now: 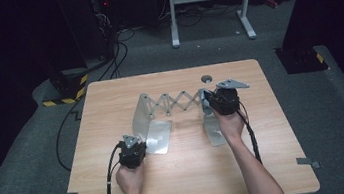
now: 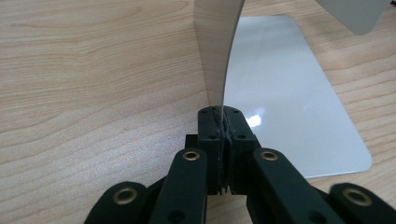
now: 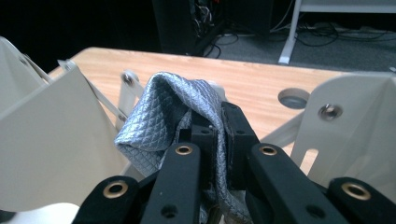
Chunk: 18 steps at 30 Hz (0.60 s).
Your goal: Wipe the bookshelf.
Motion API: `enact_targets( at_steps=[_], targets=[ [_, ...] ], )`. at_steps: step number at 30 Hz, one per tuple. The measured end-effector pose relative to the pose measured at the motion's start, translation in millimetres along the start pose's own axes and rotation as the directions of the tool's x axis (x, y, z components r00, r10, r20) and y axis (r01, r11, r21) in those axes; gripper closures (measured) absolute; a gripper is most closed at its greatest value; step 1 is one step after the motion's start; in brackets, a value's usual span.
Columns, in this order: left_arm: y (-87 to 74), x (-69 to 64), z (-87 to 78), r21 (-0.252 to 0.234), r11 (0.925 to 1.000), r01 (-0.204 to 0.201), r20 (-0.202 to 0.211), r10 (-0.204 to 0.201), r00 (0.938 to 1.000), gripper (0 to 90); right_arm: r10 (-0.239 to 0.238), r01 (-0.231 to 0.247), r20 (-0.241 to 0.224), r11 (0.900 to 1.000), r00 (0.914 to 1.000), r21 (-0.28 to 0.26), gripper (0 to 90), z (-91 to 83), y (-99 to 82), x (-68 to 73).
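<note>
Two hands work at the table's near edge: the left gripper [image 2: 219, 122] clamps the upright edge of the left bookend plate [image 2: 217, 51], while the right gripper [image 3: 215, 128] pinches one grey quilted cloth [image 3: 180, 105] above the expanding metal rack [image 1: 176, 102]. The cloth may snag on the scissor links or slip free. Two end plates, one cloth, two grippers.
</note>
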<state>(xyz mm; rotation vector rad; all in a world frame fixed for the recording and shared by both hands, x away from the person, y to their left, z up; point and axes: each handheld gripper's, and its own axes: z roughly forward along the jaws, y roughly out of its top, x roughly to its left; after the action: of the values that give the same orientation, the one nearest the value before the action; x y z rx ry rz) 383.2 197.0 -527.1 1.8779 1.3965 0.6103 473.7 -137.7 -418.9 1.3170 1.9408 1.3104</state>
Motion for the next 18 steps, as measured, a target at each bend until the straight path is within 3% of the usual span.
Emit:
enact_targets(
  at_steps=[9, 18],
  targets=[
    [0.0, 0.1, 0.0, 0.000, 1.0000, 0.000, 0.000, 0.000, 1.0000, 87.1, -0.007, 0.006, -0.004, 0.9995, 1.0000, -0.032, 85.8, -6.0, 8.6, 0.4],
    [0.0, 0.1, 0.0, 0.000, 1.0000, 0.000, 0.001, 0.000, 1.0000, 87.1, -0.034, 0.033, 0.031, 0.9993, 0.9989, 0.019, 85.9, 7.0, 0.7, 2.3]
  ],
)
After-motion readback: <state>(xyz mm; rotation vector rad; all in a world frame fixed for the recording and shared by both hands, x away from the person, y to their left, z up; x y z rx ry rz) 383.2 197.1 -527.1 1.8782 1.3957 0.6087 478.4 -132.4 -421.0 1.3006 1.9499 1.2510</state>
